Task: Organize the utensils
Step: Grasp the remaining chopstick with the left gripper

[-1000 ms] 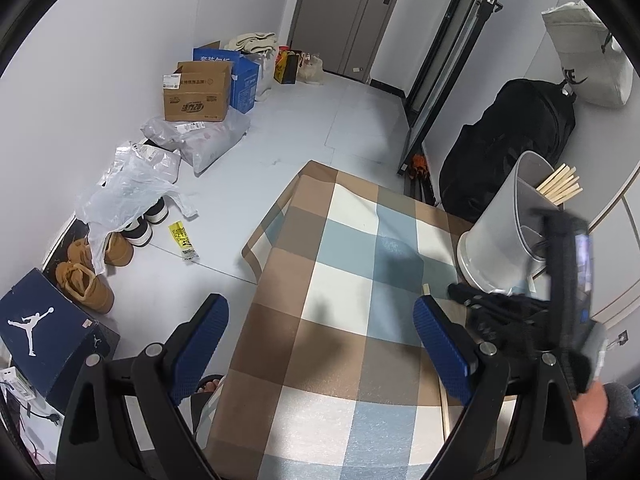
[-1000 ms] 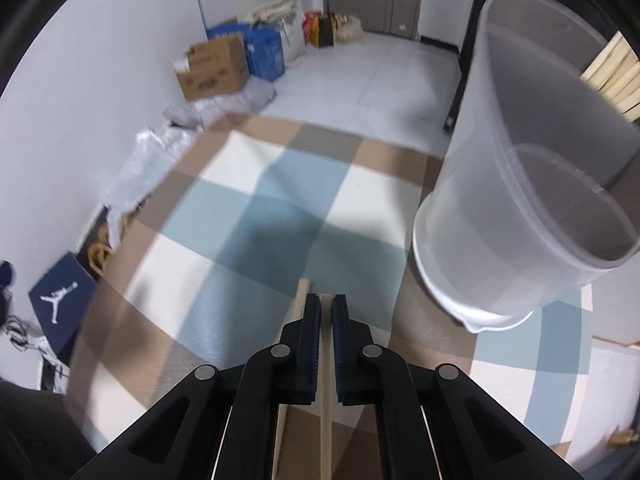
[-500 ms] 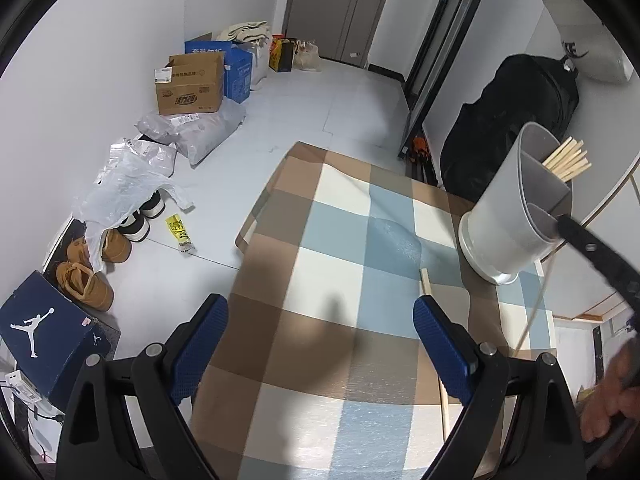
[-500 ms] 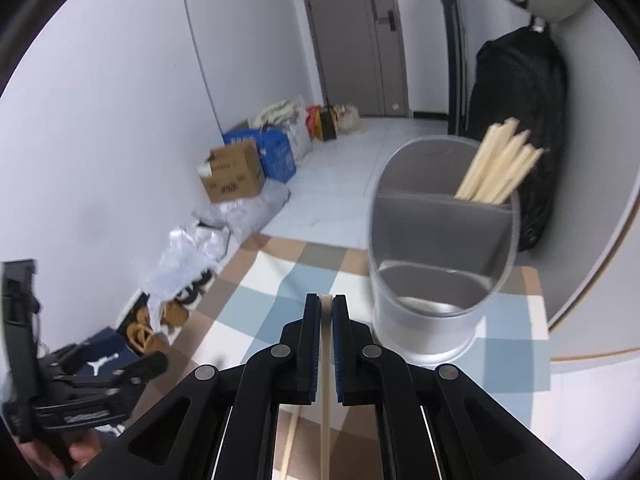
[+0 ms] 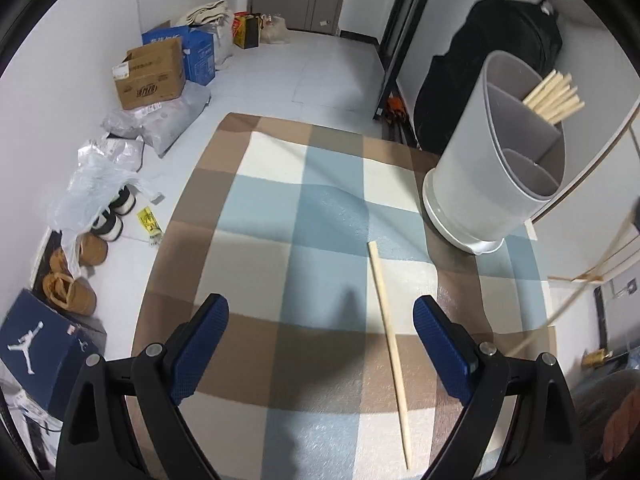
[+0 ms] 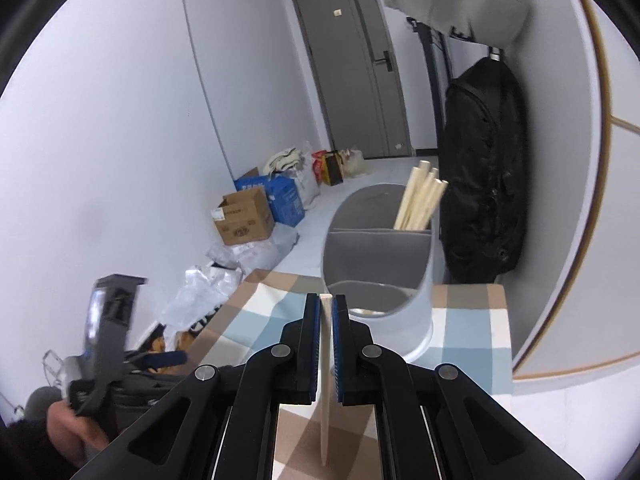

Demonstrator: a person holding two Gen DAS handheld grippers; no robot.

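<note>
A single wooden chopstick [image 5: 387, 340] lies on the checked tablecloth [image 5: 280, 216]. My left gripper [image 5: 320, 344] hovers open above the cloth, and the chopstick shows just inside its right finger [image 5: 438, 344]. The grey divided utensil holder [image 5: 492, 168] stands at the cloth's far right, with several chopsticks [image 5: 554, 98] in its back compartment. My right gripper [image 6: 326, 312] is shut on another chopstick [image 6: 324, 420], held in the air in front of the holder [image 6: 376, 276]. That held chopstick [image 5: 568, 306] appears blurred at the right edge of the left wrist view.
On the floor to the left are a cardboard box [image 5: 150, 74], blue boxes, plastic bags [image 5: 100, 176], shoes and a dark shoebox [image 5: 40, 348]. A black bag [image 6: 484, 184] hangs by the wall behind the holder. A hand [image 6: 68, 424] carries the left gripper at lower left.
My right gripper has risen off the cloth with its chopstick and now faces the holder from higher up. My left gripper has shifted over the cloth, bringing the lying chopstick into view.
</note>
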